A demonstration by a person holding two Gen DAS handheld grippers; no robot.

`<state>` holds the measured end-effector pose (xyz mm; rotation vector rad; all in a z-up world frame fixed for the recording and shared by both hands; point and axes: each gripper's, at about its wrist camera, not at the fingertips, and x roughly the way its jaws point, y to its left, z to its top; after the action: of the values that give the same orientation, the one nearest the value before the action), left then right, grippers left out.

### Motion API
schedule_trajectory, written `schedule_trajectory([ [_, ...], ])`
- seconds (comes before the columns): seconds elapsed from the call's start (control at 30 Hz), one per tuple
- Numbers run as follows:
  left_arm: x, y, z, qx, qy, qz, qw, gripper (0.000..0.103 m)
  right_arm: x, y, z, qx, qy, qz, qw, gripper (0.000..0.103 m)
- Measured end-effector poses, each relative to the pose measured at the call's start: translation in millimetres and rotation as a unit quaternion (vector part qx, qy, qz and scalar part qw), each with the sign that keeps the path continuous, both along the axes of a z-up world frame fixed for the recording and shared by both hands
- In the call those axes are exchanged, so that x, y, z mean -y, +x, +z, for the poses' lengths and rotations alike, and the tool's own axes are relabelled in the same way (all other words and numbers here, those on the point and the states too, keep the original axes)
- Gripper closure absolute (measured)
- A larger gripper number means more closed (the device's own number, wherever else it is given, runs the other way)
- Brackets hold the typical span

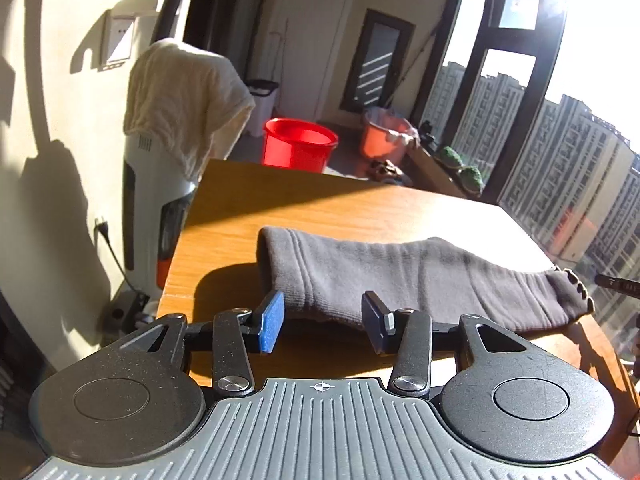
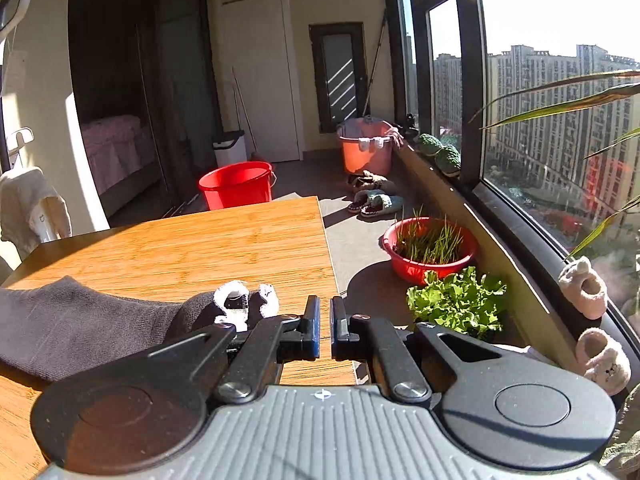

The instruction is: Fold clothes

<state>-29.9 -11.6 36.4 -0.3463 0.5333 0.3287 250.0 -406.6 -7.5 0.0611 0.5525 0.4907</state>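
The left gripper (image 1: 322, 322) hangs low over the near edge of the wooden table (image 1: 320, 204), its jaws standing wide apart with nothing between them. Just beyond its fingertips lies the grey sock (image 1: 420, 276), stretched flat across the table, and this sock I take as my landmark. The cuff end of the sock is closest to the left gripper; the toe end, with its dark and white pattern, lies beside the right gripper (image 2: 325, 326). The jaws of the right gripper are nearly together, only a thin gap remains, and they hold nothing; they sit past the toe of the sock, at the table corner.

I judge the sock to be light, soft and limp. It will sag and bend wherever it is lifted, and it will not keep any shape by itself. The knit looks thick, so it should not slip much between the pads. A good place to take hold is the ribbed cuff, where the cloth is double and firm, and the toe at the other end, so one end can be laid over the other.

Some things I cannot see well. The near edge of the sock is hidden behind both gripper bodies. Whether this is one sock or a pair lying together, I cannot tell. Strong sunlight washes out the window side.
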Motion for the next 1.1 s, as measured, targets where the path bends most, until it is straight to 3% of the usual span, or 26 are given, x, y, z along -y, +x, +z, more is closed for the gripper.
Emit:
schedule_trajectory([
  [0.03,2,2,5,0.01,0.0,-0.001,0.9999,0.042,2,-2,2,-0.006,0.018,0.006,1.0,0.088],
  [0.13,21,22,15,0.033,-0.001,-0.035,0.9988,0.023,-6,-5,-5,-0.03,0.047,0.028,0.998,0.05],
  [0.17,28,32,11,0.026,0.0,-0.043,0.9987,0.017,-11,-6,-10,-0.04,0.048,0.033,0.998,0.049],
  [0.23,42,52,3,0.011,0.002,-0.058,0.9982,0.016,-26,-5,-19,-0.062,0.042,0.057,0.996,0.052],
  [0.27,46,61,-3,0.0,0.0,-0.062,0.9981,0.016,-34,-4,-22,-0.073,0.036,0.073,0.994,0.076],
  [0.3,49,69,-9,-0.009,-0.005,-0.065,0.9979,0.016,-42,-4,-23,-0.076,0.029,0.088,0.993,0.092],
  [0.37,54,80,-18,-0.017,-0.014,-0.07,0.9973,0.015,-57,-10,-6,-0.037,0.009,0.11,0.993,0.094],
  [0.47,55,88,-27,-0.025,-0.018,-0.062,0.9976,0.011,-63,-18,34,0.042,0.009,0.128,0.991,0.094],
  [0.53,50,89,-34,-0.027,-0.029,-0.054,0.9977,0.009,-62,-13,50,0.071,0.003,0.127,0.989,0.094],
  [0.6,45,91,-40,-0.035,-0.039,-0.045,0.9976,0.008,-62,1,42,0.058,-0.013,0.116,0.991,0.094],
  [0.67,41,91,-47,-0.043,-0.047,-0.039,0.9972,0.008,-59,14,17,0.016,-0.031,0.098,0.995,0.093],
  [0.8,44,87,-50,-0.051,-0.024,-0.045,0.9974,0.008,-43,20,-29,-0.015,-0.084,0.022,0.996,0.093],
  [0.83,45,87,-49,-0.055,-0.02,-0.044,0.9973,0.008,-35,19,-30,-0.02,-0.075,0.005,0.997,0.093],
  [0.93,50,89,-44,-0.067,-0.014,-0.034,0.9971,0.007,-1,16,-23,-0.062,0.031,-0.01,0.998,0.088],
  [1.03,61,97,-35,-0.047,-0.043,-0.044,0.997,0.006,15,12,-20,-0.094,0.114,-0.01,0.989,0.064],
  [1.1,76,111,-31,-0.038,-0.05,-0.06,0.9962,0.003,15,12,-25,-0.117,0.145,-0.006,0.982,0.057],
])
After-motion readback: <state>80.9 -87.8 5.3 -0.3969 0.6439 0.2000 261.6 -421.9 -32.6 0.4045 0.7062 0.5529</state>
